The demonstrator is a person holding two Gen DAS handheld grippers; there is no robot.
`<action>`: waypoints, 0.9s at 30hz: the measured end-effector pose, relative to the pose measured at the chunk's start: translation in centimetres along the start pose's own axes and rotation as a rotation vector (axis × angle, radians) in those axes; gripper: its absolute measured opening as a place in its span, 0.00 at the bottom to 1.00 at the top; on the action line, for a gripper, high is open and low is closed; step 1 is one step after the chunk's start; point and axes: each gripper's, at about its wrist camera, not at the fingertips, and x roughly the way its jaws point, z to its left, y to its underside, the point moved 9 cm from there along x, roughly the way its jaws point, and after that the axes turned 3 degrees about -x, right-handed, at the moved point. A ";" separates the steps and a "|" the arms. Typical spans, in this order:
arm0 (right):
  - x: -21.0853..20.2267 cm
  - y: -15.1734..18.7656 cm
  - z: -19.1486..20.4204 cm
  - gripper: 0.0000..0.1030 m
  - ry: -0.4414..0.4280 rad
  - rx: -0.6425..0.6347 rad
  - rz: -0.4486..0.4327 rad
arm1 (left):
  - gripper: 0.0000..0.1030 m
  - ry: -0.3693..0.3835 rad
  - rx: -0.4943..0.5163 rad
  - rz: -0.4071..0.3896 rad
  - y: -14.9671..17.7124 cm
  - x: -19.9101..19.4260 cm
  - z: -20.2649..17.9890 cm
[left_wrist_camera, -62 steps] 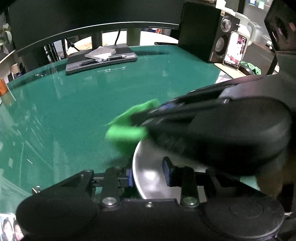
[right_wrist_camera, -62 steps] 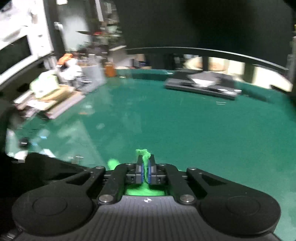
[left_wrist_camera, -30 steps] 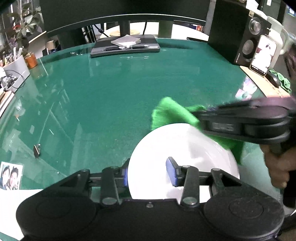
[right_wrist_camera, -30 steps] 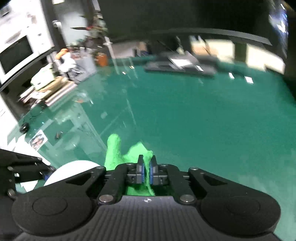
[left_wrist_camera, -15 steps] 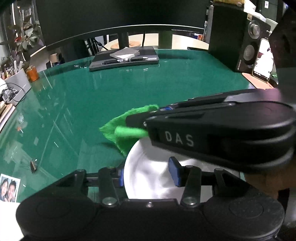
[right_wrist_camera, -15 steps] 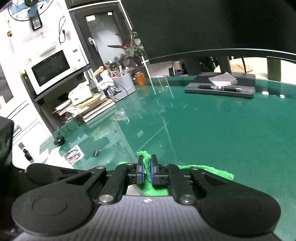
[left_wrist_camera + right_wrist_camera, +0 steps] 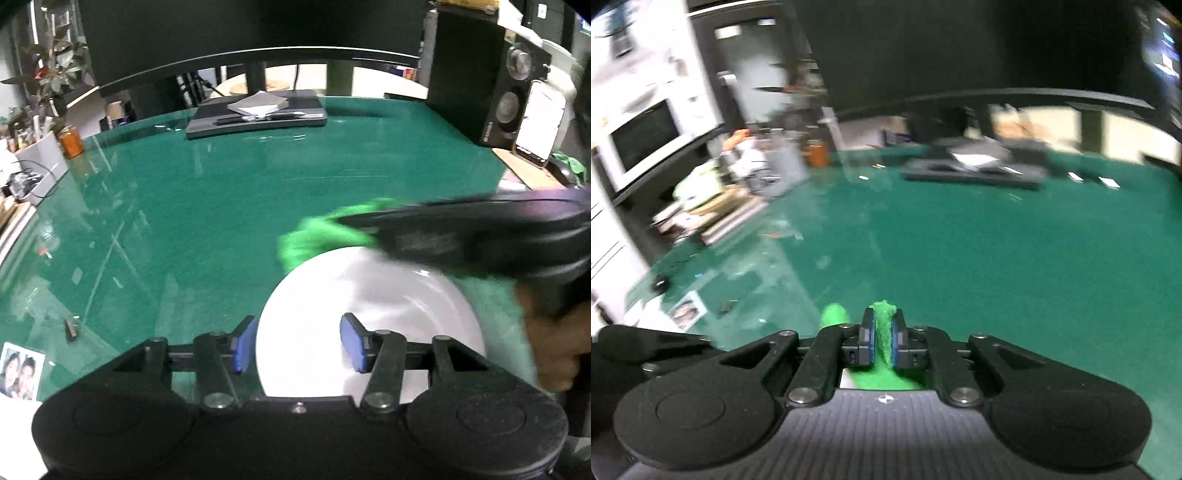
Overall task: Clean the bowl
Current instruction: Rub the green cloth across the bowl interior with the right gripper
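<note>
Bowl: white, shallow, sits on the green worktop at its near edge, right of centre in the left wrist view. Inner surface glossy, with a few bright glints.
Bowl rim, near side: lies between the two blue pads of the left tongs. One pad stands outside the rim on the left, the other over the inside of the bowl.
Left tongs: spread wide around the near rim; whether the pads actually touch the bowl, I cannot tell.
Cloth: bright green, bunched, at the far rim of the bowl, partly on the worktop beyond it. Blurred in the left wrist view.
Right tongs: pressed together on a fold of the green cloth; the cloth pokes up between the pads and hangs below them. Seen from the left wrist view the body of this tool reaches in from the right, above the bowl, held by a bare hand.
Worktop: green under a glass sheet that shows reflections.
Far edge of worktop: dark flat tray carrying a grey pad and pens.
Right side: black speaker, with a lit phone propped just beside it.
Left side: orange jar, a white holder with cables, stacked papers; a small photo print near the left corner.
Right wrist view: motion-blurred; a white microwave shows beyond the worktop on the left.
</note>
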 end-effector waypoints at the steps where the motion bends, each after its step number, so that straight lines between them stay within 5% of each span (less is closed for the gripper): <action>1: -0.9 0.1 -0.7 0.08 -0.010 0.052 -0.018 | 0.47 0.014 -0.011 -0.011 -0.2 -0.3 0.2; 5: -4.8 0.5 -3.5 0.08 0.016 0.176 -0.124 | 0.47 0.035 -0.012 -0.011 -0.9 -0.3 0.3; 9: -4.4 0.6 -3.9 0.10 0.020 0.187 -0.098 | 0.37 0.016 0.006 0.003 -0.7 0.4 0.1; 10: -4.2 0.1 -2.5 0.10 -0.024 0.150 -0.104 | 0.31 0.021 -0.003 0.014 -0.5 0.5 0.0; 17: -0.2 0.0 5.9 0.09 -0.257 -0.124 -0.039 | 0.28 0.018 -0.039 0.027 0.3 0.3 0.4; 21: -0.1 -0.3 4.5 0.02 -0.216 -0.111 -0.059 | 0.28 0.017 -0.055 0.022 0.4 0.3 0.4; 24: -0.2 -0.3 0.8 0.06 -0.083 -0.020 -0.059 | 0.28 0.021 -0.058 0.020 0.4 0.3 0.4; 27: -0.5 -0.1 2.0 0.06 -0.116 -0.037 -0.069 | 0.28 0.021 -0.061 0.021 0.3 0.3 0.4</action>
